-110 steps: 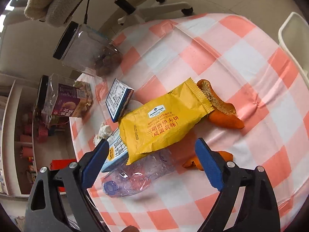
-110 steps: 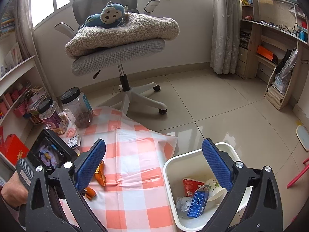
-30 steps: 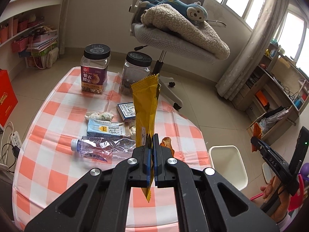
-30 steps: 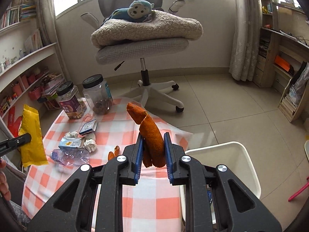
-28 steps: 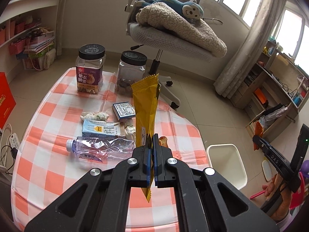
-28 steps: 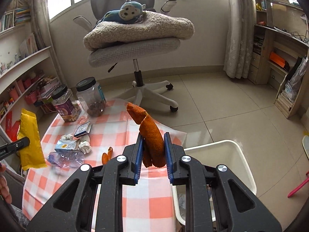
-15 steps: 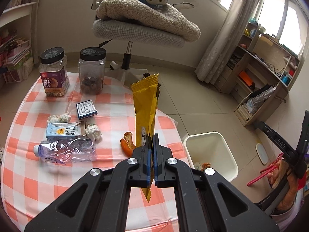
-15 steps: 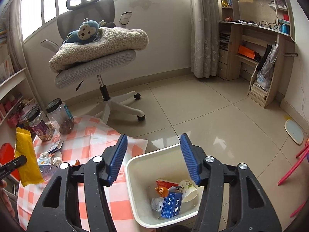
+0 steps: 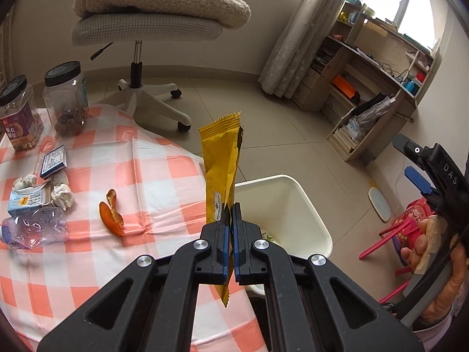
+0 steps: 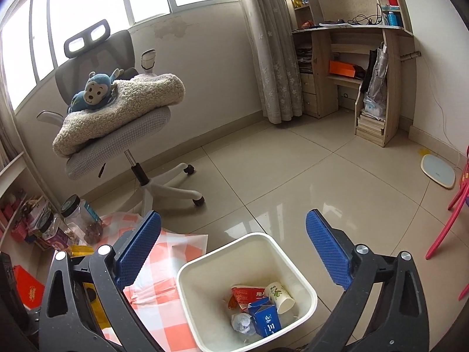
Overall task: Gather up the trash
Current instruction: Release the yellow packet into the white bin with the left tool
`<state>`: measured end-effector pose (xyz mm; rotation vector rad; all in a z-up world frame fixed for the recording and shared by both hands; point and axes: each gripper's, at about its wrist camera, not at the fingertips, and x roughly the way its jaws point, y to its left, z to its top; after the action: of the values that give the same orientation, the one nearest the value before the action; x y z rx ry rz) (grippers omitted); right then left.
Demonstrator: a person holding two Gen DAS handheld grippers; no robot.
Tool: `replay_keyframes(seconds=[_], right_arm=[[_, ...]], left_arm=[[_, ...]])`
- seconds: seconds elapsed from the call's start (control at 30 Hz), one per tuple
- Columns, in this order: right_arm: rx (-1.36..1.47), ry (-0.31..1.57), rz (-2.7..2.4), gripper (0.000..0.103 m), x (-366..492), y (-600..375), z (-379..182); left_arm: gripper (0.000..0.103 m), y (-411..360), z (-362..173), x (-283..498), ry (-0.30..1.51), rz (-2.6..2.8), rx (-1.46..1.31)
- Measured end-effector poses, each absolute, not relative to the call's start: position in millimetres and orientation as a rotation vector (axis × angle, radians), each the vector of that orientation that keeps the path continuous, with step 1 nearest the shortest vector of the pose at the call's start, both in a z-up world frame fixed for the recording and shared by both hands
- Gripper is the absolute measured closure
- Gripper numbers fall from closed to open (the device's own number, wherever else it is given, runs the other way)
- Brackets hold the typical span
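My left gripper is shut on a yellow snack wrapper and holds it upright at the table's edge, beside the white trash bin. My right gripper is open and empty above the bin, which holds a paper cup, a blue carton, a red wrapper and crumpled paper. On the checked tablecloth lie an orange peel, a crushed plastic bottle, a milk carton, paper balls and a small blue box.
Two black-lidded jars stand at the table's far left. An office chair with a blanket and a toy monkey stands behind the table. A wooden desk with shelves is at the far right. A pink chair stands near the bin.
My right gripper has opened and dropped the orange peel into the bin. My left gripper has carried the yellow wrapper to the right, toward the bin.
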<state>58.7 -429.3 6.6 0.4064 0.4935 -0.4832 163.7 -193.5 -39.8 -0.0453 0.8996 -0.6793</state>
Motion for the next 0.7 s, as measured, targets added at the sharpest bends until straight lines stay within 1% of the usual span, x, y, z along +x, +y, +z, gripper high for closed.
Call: replay_keyframes(seconds=[0.23, 0.3, 0.33, 0.37, 0.43, 0.47, 0.53, 0.6, 0.63, 0.67, 0.7], right_arm=[[0.470, 0.478, -0.532, 0.008, 50.4, -450.8, 7.2], [0.471, 0.475, -0.545, 0.008, 49.8, -453.4, 7.5], [0.466, 0.473, -0.552, 0.008, 49.0, -452.2, 7.5], [0.460, 0.472, -0.556, 0.008, 49.2, -451.8, 7.8], [0.436, 0.473, -0.558, 0.008, 50.4, -448.1, 8.2], [0.418, 0.474, -0.561, 0.007, 51.6, -445.2, 8.5], [0.386, 0.469, -0.569, 0.007, 53.5, -439.7, 9.9], [0.357, 0.466, -0.573, 0.007, 55.5, -432.1, 11.0], [0.341, 0.466, -0.574, 0.007, 57.3, -428.7, 11.4], [0.322, 0.468, -0.577, 0.007, 59.2, -423.8, 11.4], [0.300, 0.471, -0.584, 0.007, 61.9, -417.1, 10.9]], left_arm=[[0.101, -255.3, -44.7, 162.7, 0.961, -0.781, -0.114], [0.096, -268.7, -47.3, 166.1, 0.981, -0.774, -0.107], [0.088, -272.0, -48.7, 168.1, 0.993, -0.771, -0.100], [0.071, -271.3, -48.8, 169.8, 0.997, -0.763, -0.098], [0.053, -264.5, -44.6, 170.6, 0.972, -0.748, -0.101], [0.051, -261.4, -42.6, 172.0, 0.965, -0.748, -0.107], [0.051, -251.0, -40.3, 176.5, 0.964, -0.730, -0.123], [0.050, -237.7, -33.2, 178.0, 0.920, -0.677, -0.115], [0.048, -231.1, -27.6, 176.8, 0.880, -0.644, -0.097], [0.040, -224.2, -21.4, 175.1, 0.833, -0.604, -0.074], [0.036, -218.2, -14.5, 173.0, 0.784, -0.559, -0.051]])
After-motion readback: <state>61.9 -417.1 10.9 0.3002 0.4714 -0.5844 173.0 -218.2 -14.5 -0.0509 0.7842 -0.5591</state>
